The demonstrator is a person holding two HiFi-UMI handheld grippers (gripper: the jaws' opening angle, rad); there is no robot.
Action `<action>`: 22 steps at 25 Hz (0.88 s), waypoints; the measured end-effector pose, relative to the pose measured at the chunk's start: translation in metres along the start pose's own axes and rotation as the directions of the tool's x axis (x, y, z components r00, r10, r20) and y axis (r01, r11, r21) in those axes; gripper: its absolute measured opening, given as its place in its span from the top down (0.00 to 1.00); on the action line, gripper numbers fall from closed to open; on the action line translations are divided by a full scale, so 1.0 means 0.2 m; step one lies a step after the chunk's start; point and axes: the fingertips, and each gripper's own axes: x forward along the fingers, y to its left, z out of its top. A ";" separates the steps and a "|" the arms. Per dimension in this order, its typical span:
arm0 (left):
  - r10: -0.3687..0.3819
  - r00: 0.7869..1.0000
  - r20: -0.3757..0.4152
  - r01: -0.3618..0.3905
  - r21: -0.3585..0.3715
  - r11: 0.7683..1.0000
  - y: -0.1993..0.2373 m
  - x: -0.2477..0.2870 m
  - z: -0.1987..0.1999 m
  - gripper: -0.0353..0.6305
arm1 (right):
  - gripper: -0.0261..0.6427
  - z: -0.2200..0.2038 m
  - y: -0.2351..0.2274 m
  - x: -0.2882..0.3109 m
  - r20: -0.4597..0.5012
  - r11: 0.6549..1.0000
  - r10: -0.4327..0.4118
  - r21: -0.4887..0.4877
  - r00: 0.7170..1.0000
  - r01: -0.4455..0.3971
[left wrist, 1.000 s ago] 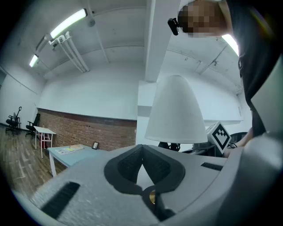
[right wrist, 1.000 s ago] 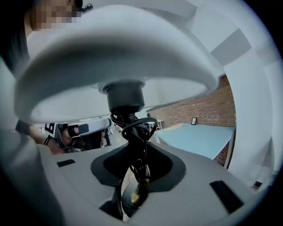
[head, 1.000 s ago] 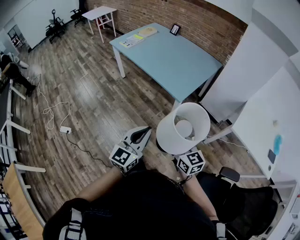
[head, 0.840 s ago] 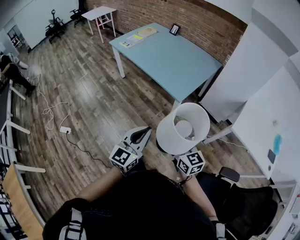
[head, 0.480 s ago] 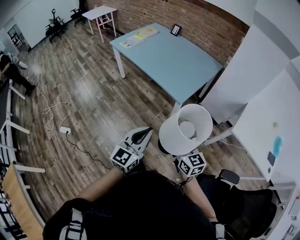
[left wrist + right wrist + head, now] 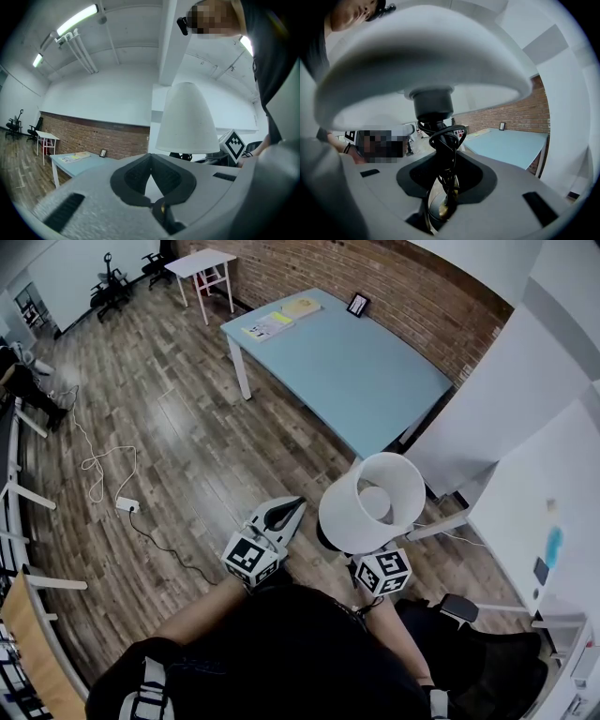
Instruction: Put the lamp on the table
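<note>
The lamp's white shade [image 6: 370,501] hangs over the wooden floor, short of the light blue table [image 6: 375,371]. My right gripper [image 6: 343,542] is shut on the lamp's dark stem [image 6: 442,154], which has a black cord wound round it; the shade [image 6: 422,56] fills the top of the right gripper view. My left gripper [image 6: 292,509] is beside the lamp on the left, shut with nothing in it, its tips meeting [image 6: 151,161]. The left gripper view shows the shade [image 6: 187,119] from the side and the table [image 6: 79,161] beyond.
On the table's far end lie papers [image 6: 268,327], a book [image 6: 301,306] and a small picture frame [image 6: 356,304]. A brick wall runs behind it. White partitions [image 6: 487,418] stand at the right. A cable and power strip [image 6: 126,505] lie on the floor at left.
The lamp stays in the right gripper's hold and both grippers keep their pose. The whole view has drifted slightly, with the table a little further right in the picture.
</note>
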 end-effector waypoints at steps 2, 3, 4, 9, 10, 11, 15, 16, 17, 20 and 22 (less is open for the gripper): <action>-0.003 1.000 0.004 0.003 -0.002 1.000 0.10 0.02 0.01 0.93 | 0.80 0.02 -0.02 0.10 -0.003 1.000 -0.007 0.004 1.000 0.007; -0.005 1.000 0.007 0.005 -0.002 1.000 0.15 0.04 0.02 0.93 | 0.80 0.04 -0.03 0.15 -0.003 1.000 -0.011 0.004 1.000 0.012; -0.008 1.000 0.010 0.008 -0.001 1.000 0.20 0.05 0.03 0.93 | 0.80 0.06 -0.04 0.20 -0.003 1.000 -0.015 0.003 1.000 0.015; -0.013 1.000 0.011 0.013 0.004 1.000 0.50 0.10 0.07 0.93 | 0.80 0.15 -0.04 0.49 0.004 1.000 -0.022 -0.001 1.000 0.022; -0.013 1.000 0.011 0.012 0.007 1.000 0.56 0.11 0.09 0.93 | 0.80 0.18 -0.03 0.56 0.007 1.000 -0.020 0.000 1.000 0.020; -0.011 1.000 0.012 0.010 0.010 1.000 0.62 0.11 0.11 0.93 | 0.80 0.20 -0.02 0.62 0.009 1.000 -0.017 0.000 1.000 0.017; 0.009 1.000 0.017 -0.009 0.012 1.000 0.83 0.07 0.16 0.93 | 0.80 0.27 0.04 0.83 0.014 1.000 -0.008 0.009 1.000 0.008; 0.017 1.000 0.019 -0.017 0.012 1.000 0.89 0.04 0.16 0.93 | 0.80 0.27 0.06 0.88 0.015 1.000 -0.002 0.010 1.000 0.002; 0.027 0.999 0.022 -0.027 0.012 1.000 0.94 0.02 0.17 0.93 | 0.80 0.28 0.09 0.92 0.016 1.000 0.005 0.009 1.000 -0.005; 0.058 0.998 0.027 -0.058 0.016 0.998 1.08 -0.04 0.16 0.93 | 0.80 0.30 0.15 1.07 0.017 1.000 0.031 -0.002 0.999 -0.031; 0.077 0.997 0.028 -0.078 0.013 0.997 1.15 -0.07 0.16 0.93 | 0.80 0.30 0.18 1.14 0.007 0.999 0.045 -0.008 0.999 -0.045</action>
